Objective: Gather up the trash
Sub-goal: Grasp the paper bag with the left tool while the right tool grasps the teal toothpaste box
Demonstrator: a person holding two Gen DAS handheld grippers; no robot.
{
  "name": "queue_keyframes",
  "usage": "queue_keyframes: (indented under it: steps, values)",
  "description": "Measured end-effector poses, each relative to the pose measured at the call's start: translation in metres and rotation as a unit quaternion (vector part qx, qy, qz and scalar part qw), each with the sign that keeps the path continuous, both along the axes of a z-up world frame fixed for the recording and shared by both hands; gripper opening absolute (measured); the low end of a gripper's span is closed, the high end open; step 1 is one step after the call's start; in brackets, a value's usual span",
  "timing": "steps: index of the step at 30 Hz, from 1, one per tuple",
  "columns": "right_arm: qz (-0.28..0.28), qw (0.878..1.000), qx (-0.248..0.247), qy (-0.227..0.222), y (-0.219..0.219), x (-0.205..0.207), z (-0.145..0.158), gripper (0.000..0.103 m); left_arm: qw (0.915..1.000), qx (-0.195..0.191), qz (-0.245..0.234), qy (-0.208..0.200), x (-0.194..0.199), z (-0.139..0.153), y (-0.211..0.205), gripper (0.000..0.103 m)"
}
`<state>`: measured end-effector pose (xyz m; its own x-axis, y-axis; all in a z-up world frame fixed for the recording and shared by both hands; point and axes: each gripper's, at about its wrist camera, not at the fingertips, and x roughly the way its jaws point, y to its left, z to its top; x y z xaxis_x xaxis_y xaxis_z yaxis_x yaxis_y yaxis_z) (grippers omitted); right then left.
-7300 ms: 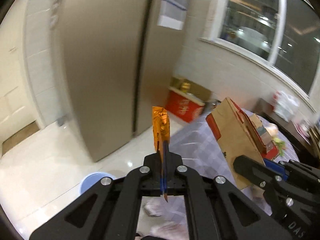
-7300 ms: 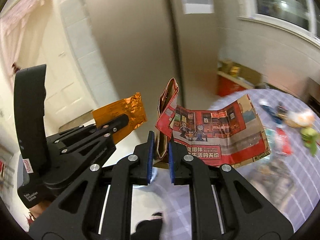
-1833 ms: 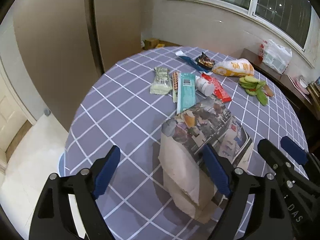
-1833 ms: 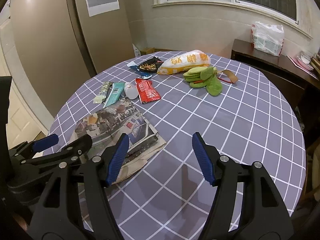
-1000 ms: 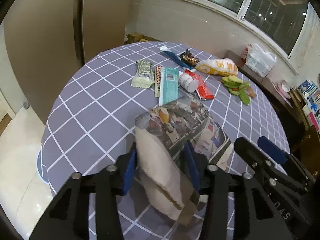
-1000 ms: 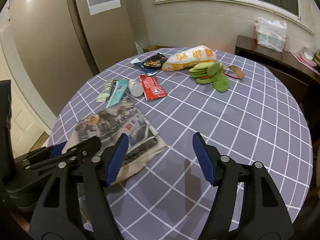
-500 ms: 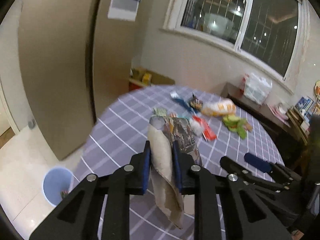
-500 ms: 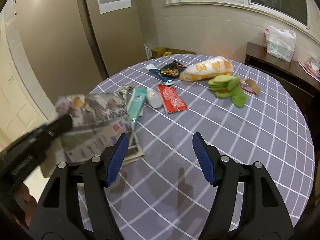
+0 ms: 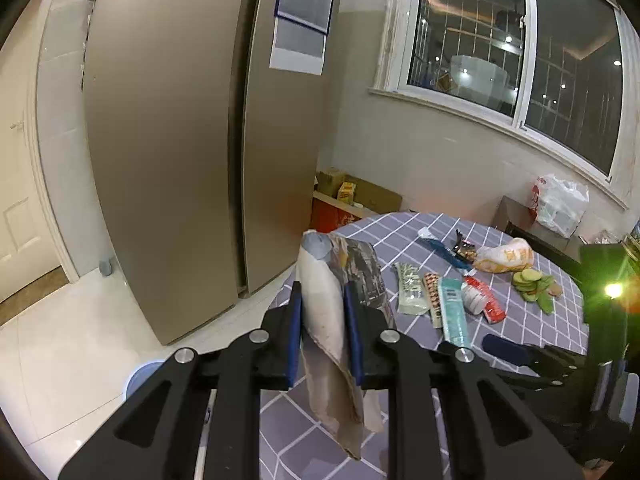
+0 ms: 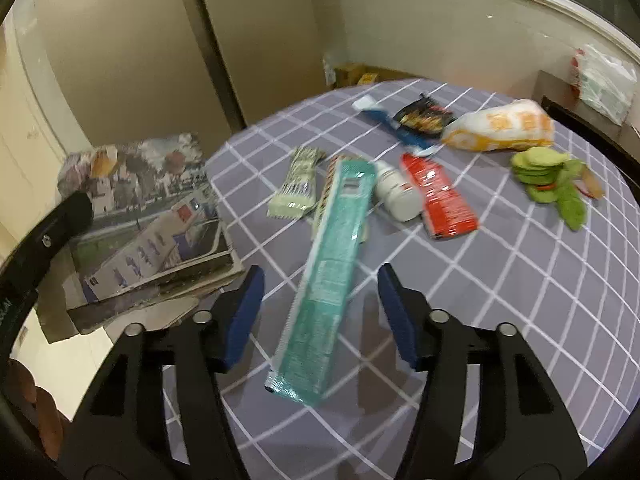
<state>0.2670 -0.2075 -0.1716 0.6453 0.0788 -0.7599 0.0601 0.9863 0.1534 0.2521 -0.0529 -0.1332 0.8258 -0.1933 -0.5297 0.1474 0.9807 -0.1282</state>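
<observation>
Grey-checked cloth on the round table is where I am working, with the tall beige fridge behind it. I am holding the folded brown paper bag with its printed newspaper-like face up off the table now; a second ago it was lying flat on the cloth and my left gripper was only narrowing around it. The blue pads are pressing on the bag's folded edge, jaws nearly closed, and the bag is hanging clear at the table's near edge on the fridge side. That means the collecting bag is in hand again and I judge the next piece of trash can go in.

My right gripper is closing at this moment, jaws about half apart, with the long teal foil wrapper lying on the table between the pads; they are not touching it yet. A second ago it was hovering wider over bare cloth nearer the table's middle.

Farther from the table's near edge the pale green snack packet, white bottle, red wrapper and orange-white bag are waiting, still uncollected.
</observation>
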Motion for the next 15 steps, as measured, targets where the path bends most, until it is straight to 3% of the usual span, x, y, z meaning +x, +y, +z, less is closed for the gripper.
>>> queue_keyframes:
  steps: [1, 2, 9, 15]
  values:
    - [0.0, 1.0, -0.007, 0.006, 0.003, 0.002, -0.003, 0.035, 1.0, -0.004, -0.002, 0.003, 0.002, -0.001, 0.002, 0.019]
    - [-0.003, 1.0, -0.019, 0.008, 0.005, 0.002, -0.006, 0.032, 1.0, -0.006, -0.003, 0.005, 0.002, -0.003, 0.003, 0.019]
    - [-0.012, 0.999, -0.03, -0.005, 0.005, -0.01, -0.003, 0.027, 0.9978, -0.058, -0.027, 0.02, 0.003, -0.003, 0.016, 0.019]
    - [-0.013, 0.999, -0.022, -0.022, 0.005, -0.027, 0.011, 0.026, 0.9968, -0.072, -0.033, 0.011, -0.008, 0.004, 0.015, 0.018]
